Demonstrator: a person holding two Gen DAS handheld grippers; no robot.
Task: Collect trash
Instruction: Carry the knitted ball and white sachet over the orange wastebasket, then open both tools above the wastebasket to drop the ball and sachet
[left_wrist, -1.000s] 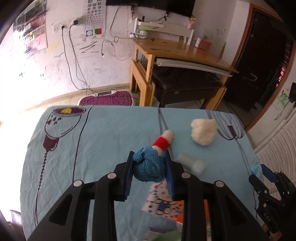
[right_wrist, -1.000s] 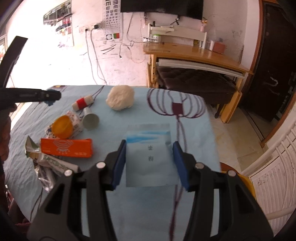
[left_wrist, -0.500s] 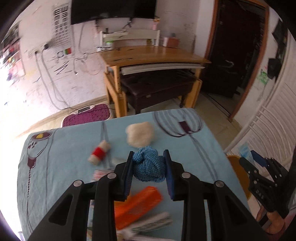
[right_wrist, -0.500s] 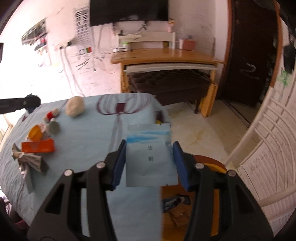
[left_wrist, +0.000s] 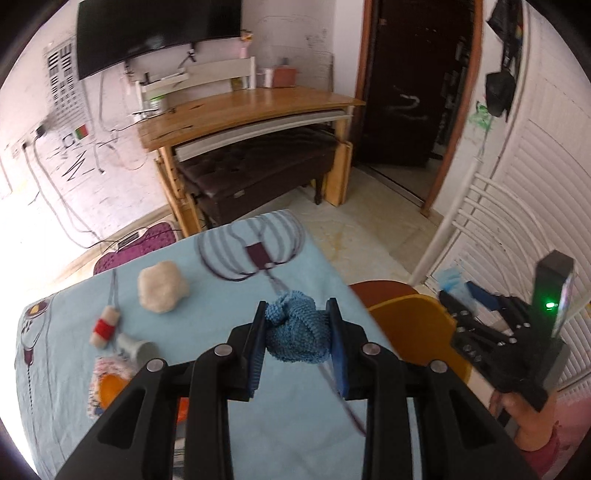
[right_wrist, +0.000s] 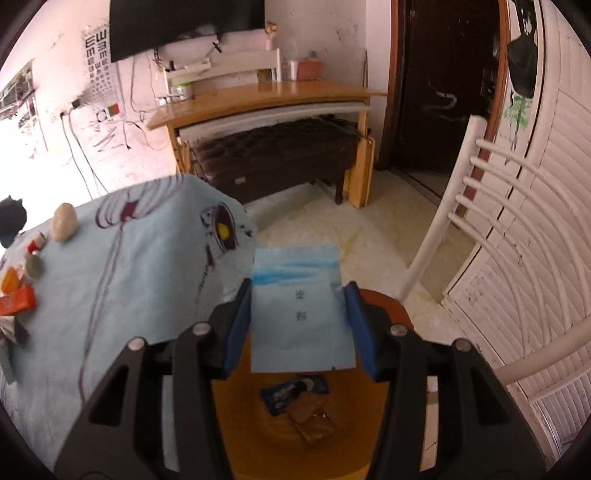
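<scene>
My right gripper (right_wrist: 301, 325) pinches a pale blue packet (right_wrist: 297, 308) directly above the orange bin (right_wrist: 258, 435), ready for release. My left gripper (left_wrist: 297, 338) clamps a blue knitted ball (left_wrist: 295, 334) over the table (left_wrist: 229, 288) edge; it goes next.

Our left gripper (left_wrist: 297, 334) squeezes tight at the bottom middle of its view. Our right gripper (right_wrist: 301, 325) squeezes tight too, low in its view.
</scene>
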